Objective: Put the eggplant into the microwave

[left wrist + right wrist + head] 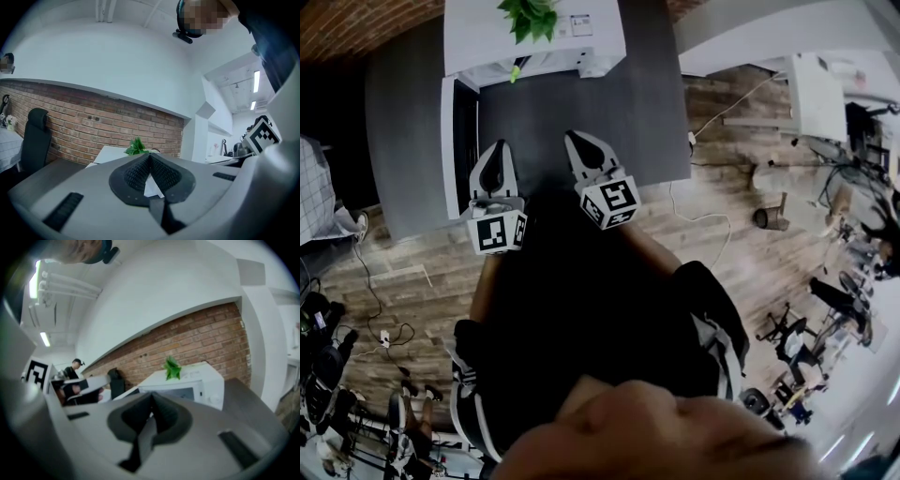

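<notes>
The left gripper [497,152] has its fingers pressed together on nothing; just beside it, the right gripper [581,142] is closed and empty too. The microwave [478,37] stands on the desk [647,103] beyond both fingertips; the eggplant cannot be made out.
</notes>
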`<act>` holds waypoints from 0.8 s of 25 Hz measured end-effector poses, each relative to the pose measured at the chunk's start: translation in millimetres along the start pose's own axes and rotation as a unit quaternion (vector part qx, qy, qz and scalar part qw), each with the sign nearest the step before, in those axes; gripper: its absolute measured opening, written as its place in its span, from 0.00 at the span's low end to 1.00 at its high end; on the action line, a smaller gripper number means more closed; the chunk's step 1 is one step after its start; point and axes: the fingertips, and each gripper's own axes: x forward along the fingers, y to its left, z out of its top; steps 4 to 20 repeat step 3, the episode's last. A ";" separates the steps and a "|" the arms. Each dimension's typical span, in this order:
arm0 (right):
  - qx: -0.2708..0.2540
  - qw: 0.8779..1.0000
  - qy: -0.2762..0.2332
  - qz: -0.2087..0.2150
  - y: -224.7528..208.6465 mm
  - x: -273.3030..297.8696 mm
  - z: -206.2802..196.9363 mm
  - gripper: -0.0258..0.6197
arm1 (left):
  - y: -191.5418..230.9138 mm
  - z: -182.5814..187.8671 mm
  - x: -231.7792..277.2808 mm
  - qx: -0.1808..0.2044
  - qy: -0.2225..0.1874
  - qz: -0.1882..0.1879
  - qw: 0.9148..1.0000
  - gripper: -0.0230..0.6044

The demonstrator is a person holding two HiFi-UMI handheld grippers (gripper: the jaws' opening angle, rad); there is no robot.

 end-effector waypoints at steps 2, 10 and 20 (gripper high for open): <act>0.001 1.000 -0.003 0.001 0.4 -0.9 1.1 0.09 | -0.2 -0.1 -0.6 0.002 0.000 0.000 1.000 0.09; 0.002 1.000 -0.004 0.001 0.6 -1.3 1.8 0.09 | -0.3 0.0 -0.9 0.002 0.000 0.000 1.000 0.09; 0.002 1.000 -0.004 0.001 0.6 -1.3 1.8 0.09 | -0.3 0.0 -0.9 0.002 0.000 0.000 1.000 0.09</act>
